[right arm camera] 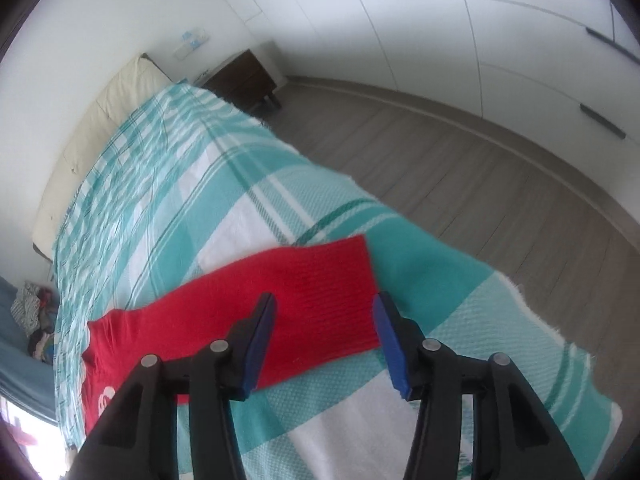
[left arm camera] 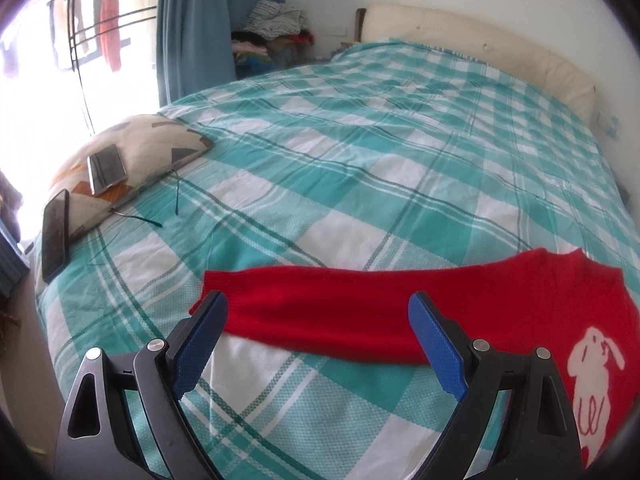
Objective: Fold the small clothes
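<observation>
A small red sweater point(left arm camera: 360, 304) with a white rabbit point(left arm camera: 592, 384) on its front lies flat on the bed, sleeves spread out. My left gripper point(left arm camera: 318, 308) is open, its blue pads point(left arm camera: 200, 340) straddling the left sleeve just above it. In the right wrist view the other sleeve point(right arm camera: 304, 292) reaches toward the bed's edge. My right gripper point(right arm camera: 324, 312) is open above that sleeve's cuff end, holding nothing.
The bed has a teal and white plaid cover point(left arm camera: 360, 152). A patterned cushion point(left arm camera: 132, 160) with two phones point(left arm camera: 106, 168) lies at the left. A cream headboard point(left arm camera: 480, 48), clothes pile point(left arm camera: 276, 20), nightstand point(right arm camera: 244, 80) and wood floor point(right arm camera: 460, 184) surround it.
</observation>
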{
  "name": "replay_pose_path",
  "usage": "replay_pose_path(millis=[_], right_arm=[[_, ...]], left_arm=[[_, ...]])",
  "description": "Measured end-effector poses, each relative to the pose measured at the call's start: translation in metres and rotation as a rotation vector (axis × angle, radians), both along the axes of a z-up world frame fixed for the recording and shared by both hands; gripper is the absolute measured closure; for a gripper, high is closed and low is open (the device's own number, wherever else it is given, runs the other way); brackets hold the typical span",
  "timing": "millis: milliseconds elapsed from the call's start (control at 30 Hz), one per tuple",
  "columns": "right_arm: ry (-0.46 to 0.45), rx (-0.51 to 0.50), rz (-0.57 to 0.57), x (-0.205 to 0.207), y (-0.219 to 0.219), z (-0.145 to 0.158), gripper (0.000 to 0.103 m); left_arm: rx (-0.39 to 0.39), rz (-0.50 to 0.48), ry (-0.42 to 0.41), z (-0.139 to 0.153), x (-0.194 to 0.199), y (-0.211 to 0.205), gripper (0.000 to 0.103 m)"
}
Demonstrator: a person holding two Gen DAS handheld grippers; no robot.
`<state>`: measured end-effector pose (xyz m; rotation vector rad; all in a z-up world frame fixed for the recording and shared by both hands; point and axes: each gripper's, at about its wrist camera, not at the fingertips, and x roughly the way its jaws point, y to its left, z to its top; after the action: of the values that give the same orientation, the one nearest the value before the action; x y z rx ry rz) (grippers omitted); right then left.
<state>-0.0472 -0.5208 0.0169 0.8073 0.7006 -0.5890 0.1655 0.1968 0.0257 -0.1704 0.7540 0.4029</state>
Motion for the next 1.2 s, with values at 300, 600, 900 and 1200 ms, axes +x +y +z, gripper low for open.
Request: replay_pose_path(millis=[300,600,900,1200], right_arm=[[-0.195,0.451,-0.054,-0.016,-0.01,-0.058,0.045],[-0.323,0.423,-0.114,-0.007,-0.028,-0.073,0.046],[-0.224,0.332,-0.094,0.003,-0.034,-0.066,0.099],[-0.262,-0.17,0.191,0.077,0.06,0.088,0.099]], left_arm=[[0.007,-0.02,0.014,-0.003,0.004,-0.012,0.01],[-0.025,0.005,0.028,-0.008,0.004,-0.002,0.01],[-0.039,0.02,0.04,-0.01,0.004,0.001,0.01],[-0.061,-0.005,0.021,-0.005,0.008,-0.002,0.01]])
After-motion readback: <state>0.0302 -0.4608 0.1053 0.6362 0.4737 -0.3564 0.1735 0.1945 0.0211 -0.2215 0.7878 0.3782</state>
